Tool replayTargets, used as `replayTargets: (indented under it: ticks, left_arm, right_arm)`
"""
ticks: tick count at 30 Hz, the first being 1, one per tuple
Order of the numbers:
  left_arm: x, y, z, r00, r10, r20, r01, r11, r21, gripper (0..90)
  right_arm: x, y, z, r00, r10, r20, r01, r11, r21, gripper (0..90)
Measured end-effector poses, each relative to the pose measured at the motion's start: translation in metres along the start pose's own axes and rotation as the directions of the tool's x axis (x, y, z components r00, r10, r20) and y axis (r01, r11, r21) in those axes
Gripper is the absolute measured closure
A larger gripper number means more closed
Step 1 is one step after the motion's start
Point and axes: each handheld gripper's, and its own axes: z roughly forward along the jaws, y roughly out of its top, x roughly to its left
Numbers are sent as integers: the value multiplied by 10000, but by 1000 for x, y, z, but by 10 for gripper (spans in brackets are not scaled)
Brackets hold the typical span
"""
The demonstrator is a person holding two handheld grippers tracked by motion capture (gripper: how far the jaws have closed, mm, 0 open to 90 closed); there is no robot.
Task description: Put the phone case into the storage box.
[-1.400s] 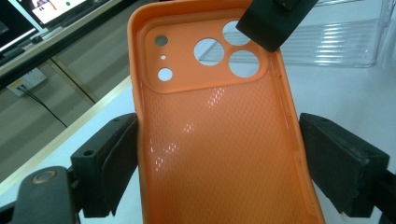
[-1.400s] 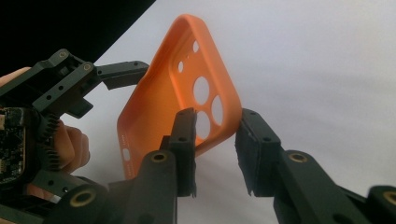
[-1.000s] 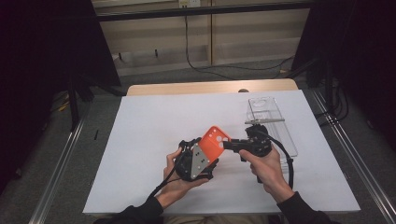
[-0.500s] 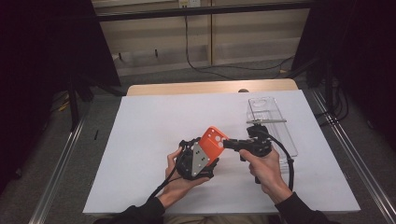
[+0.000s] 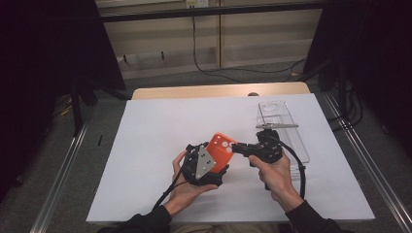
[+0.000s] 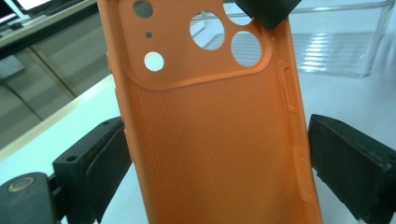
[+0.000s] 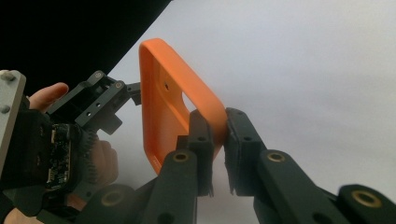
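White table covering (image 5: 160, 145) lies under both hands. Just left of the clear plastic tray (image 5: 296, 141), the right gripper (image 7: 218, 128) has just been closing and now pinches the top edge of the orange phone case (image 5: 222, 151). Its lower part sits between the left gripper's (image 6: 219, 154) jaws, apparently clamped. With both ends held, a handover seems near. That tray looks empty.

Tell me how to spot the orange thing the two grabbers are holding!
Look at the white table, near its front edge, between the person's hands. The orange phone case is pinched by the left gripper and right gripper. It's the one bright orange thing, with round camera holes.
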Motion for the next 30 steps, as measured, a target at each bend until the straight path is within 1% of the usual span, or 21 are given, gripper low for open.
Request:
replayTargets:
  ticks: [2, 4, 5, 6, 7, 8, 9, 10, 11, 14, 16, 17, 19, 20, 21, 22, 23, 25, 26, 29, 30]
  left_arm:
    - [2, 0, -1, 9998, -192, 86, 192, 9998, -8, 70]
    - [4, 0, -1, 9982, -582, 166, 584, 9983, -89, 57]
    - [6, 0, -2, 9985, -513, 208, 514, 9987, -20, 54]
    - [6, 0, -2, 9987, -507, 20, 507, 9987, -111, 48]
    - [6, 1, -3, 9983, -452, -366, 444, 9988, -223, 48]
    - [6, 1, -4, 9981, -335, -520, 322, 9992, -257, 28]
    - [7, 1, -4, 9982, -426, -411, 414, 9987, -291, 19]
    - [8, 1, -5, 9976, -645, -250, 636, 9975, -322, 35]
    - [9, 1, -5, 9973, -711, -171, 706, 9971, -279, 28]
    - [11, -1, -5, 9969, -782, -14, 781, 9968, -178, 22]
    - [13, -1, -5, 9943, -1050, 163, 1053, 9943, -189, 22]
    - [15, -2, -5, 9929, -1138, 351, 1142, 9934, -102, 22]
    - [18, -3, -7, 9862, -1537, 616, 1551, 9877, -191, 23]
    - [19, -3, -8, 9845, -1580, 761, 1600, 9869, -210, 23]
    - [20, -3, -9, 9834, -1626, 811, 1653, 9858, -280, 25]
    - [20, -2, -11, 9861, -1516, 684, 1536, 9878, -249, 25]
    - [20, -2, -13, 9867, -1517, 580, 1534, 9878, -270, 26]
    - [20, -2, -17, 9861, -1562, 571, 1586, 9865, -408, 26]
    - [21, -2, -18, 9848, -1653, 529, 1677, 9848, -444, 26]
    - [26, -4, -19, 9755, -2088, 698, 2121, 9763, -433, 27]
    - [26, -4, -20, 9739, -2176, 638, 2205, 9744, -427, 28]
  right_arm:
    - [0, 0, -1, 10000, -71, 59, 72, 9999, -111, 817]
    - [0, 1, -3, 9997, -245, 98, 247, 9995, -185, 817]
    - [0, 1, -3, 9995, -280, 150, 283, 9993, -246, 817]
    - [0, 2, -4, 9993, -329, 152, 333, 9991, -248, 817]
    - [-1, 2, -5, 9992, -366, 168, 371, 9988, -318, 817]
    - [-1, 2, -5, 9991, -364, 211, 371, 9986, -372, 818]
    - [-2, 3, -6, 9990, -378, 229, 387, 9985, -377, 817]
    - [-2, 3, -7, 9989, -369, 302, 382, 9983, -438, 817]
    - [-3, 3, -8, 9981, -458, 409, 479, 9976, -504, 817]
    - [-3, 4, -10, 9971, -572, 504, 604, 9961, -637, 818]
    - [-3, 4, -11, 9955, -761, 571, 801, 9943, -703, 817]
    - [-2, 5, -12, 9936, -935, 628, 981, 9924, -739, 817]
    - [0, 5, -13, 9893, -1243, 759, 1303, 9883, -799, 818]
    - [1, 6, -14, 9884, -1298, 794, 1363, 9872, -826, 818]
    - [1, 6, -15, 9880, -1338, 774, 1404, 9861, -887, 818]
    - [1, 7, -15, 9875, -1377, 772, 1446, 9851, -927, 818]
    - [1, 7, -16, 9866, -1424, 792, 1498, 9840, -967, 818]
    - [1, 8, -18, 9850, -1517, 817, 1598, 9817, -1035, 818]
    - [1, 8, -18, 9848, -1546, 792, 1625, 9810, -1058, 818]
    - [0, 8, -19, 9833, -1616, 832, 1701, 9794, -1085, 819]
    - [0, 8, -19, 9828, -1644, 840, 1732, 9786, -1113, 818]
